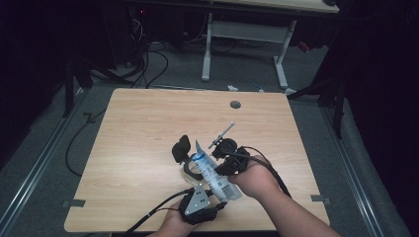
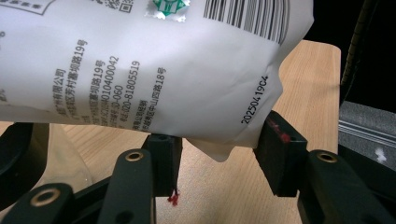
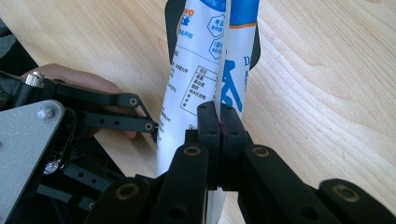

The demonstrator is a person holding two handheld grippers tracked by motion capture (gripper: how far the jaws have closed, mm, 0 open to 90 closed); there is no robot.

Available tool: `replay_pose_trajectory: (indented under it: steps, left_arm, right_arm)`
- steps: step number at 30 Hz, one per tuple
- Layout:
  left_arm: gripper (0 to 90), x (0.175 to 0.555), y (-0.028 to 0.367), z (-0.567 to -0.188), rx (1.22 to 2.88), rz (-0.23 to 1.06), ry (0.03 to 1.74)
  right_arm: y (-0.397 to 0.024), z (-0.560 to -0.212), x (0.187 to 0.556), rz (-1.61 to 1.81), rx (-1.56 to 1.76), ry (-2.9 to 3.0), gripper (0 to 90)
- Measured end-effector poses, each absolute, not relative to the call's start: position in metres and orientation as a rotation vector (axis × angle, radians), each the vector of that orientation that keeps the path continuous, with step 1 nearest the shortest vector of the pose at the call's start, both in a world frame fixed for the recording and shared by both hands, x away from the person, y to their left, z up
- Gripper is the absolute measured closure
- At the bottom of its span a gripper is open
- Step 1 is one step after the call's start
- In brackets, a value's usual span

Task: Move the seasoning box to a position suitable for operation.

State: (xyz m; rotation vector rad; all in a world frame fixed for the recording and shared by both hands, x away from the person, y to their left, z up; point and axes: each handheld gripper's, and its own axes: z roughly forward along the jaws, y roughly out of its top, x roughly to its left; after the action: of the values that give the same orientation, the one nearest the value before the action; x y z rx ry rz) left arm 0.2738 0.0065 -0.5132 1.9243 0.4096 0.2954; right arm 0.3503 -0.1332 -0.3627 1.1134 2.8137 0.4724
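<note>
Two grippers, one item: both of mine are on a white and blue pouch (image 1: 213,174), held above the near middle of the surface (image 1: 148,128).
Right gripper (image 3: 220,122): jaws pinched fully together on a flat seam edge of the pouch, which stands up between them; a thin fold suits a tight pinch.
Left gripper (image 2: 219,140): jaws part-way closed, one on each side of the pouch's lower corner; the right pad touches the film, the left sits just under it. I judge it a steadying hold on the bulkier end.
Why held so: two holds at different spots look set for pulling the film apart or tearing, my guess only.
High view: pouch slants from far left to near right between my hands; a black object (image 1: 181,148) lies just left of it.
Left gripper view: barcode and date print, close.
Right gripper view: blue lettering, my left gripper's grey plate (image 3: 25,140).
</note>
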Motion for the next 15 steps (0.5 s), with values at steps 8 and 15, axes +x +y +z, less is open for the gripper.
replay_pose_trajectory:
  steps: [8, 15]
  left_arm:
    - [52.7, 0.2719, 0.0051, -0.5124, 1.917, 0.305, 0.395]
    - [51.9, 0.2716, 0.0038, -0.5132, 1.920, 0.302, 0.386]
  right_arm:
    - [-0.1331, -0.3603, 0.3496, 0.474, 1.104, 2.815, 90.0]
    - [-0.1326, -0.3604, 0.3514, 0.454, 1.116, 2.823, 90.0]
